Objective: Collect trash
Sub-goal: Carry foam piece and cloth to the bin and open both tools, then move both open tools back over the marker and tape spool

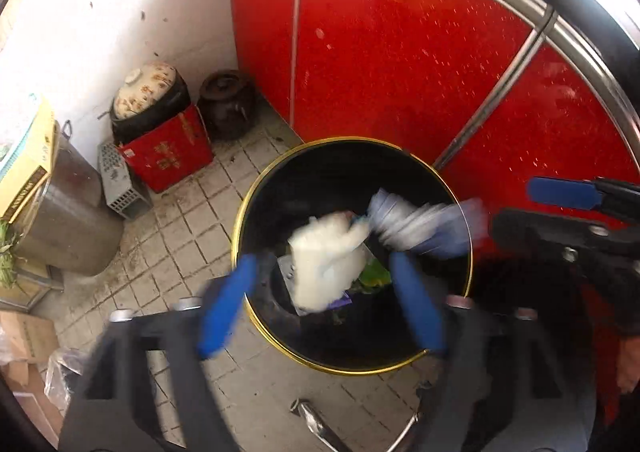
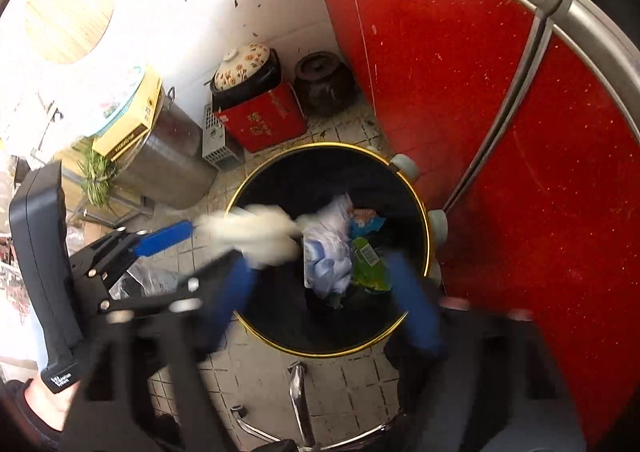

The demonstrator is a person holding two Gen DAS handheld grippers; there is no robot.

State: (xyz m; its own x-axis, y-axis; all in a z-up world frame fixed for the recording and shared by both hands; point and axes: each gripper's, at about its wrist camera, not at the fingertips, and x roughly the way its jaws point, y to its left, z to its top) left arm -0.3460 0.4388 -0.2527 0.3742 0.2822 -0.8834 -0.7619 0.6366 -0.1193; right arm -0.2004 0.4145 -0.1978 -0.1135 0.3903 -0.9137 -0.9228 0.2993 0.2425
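A black trash bin with a gold rim (image 1: 280, 176) (image 2: 280, 172) stands on the tiled floor by a red cabinet. My left gripper (image 1: 320, 300) is open above it; a blurred white crumpled wad (image 1: 324, 264) (image 2: 256, 236) is between its fingers in mid-air, apart from the pads. A blurred pale blue-white bag (image 1: 416, 224) (image 2: 332, 252) hangs over the bin. A green wrapper (image 2: 366, 264) lies inside. My right gripper (image 2: 320, 300) is open over the bin, and it shows at the right of the left wrist view (image 1: 532, 208).
Red cabinet doors (image 1: 400, 52) rise behind the bin. On the floor at the left are a red box (image 1: 168, 156) with a floral-lidded pot (image 1: 146, 92), a dark jar (image 1: 228, 100), a metal pot (image 1: 68, 212) and cardboard. Chrome chair legs (image 2: 300, 396) are in front.
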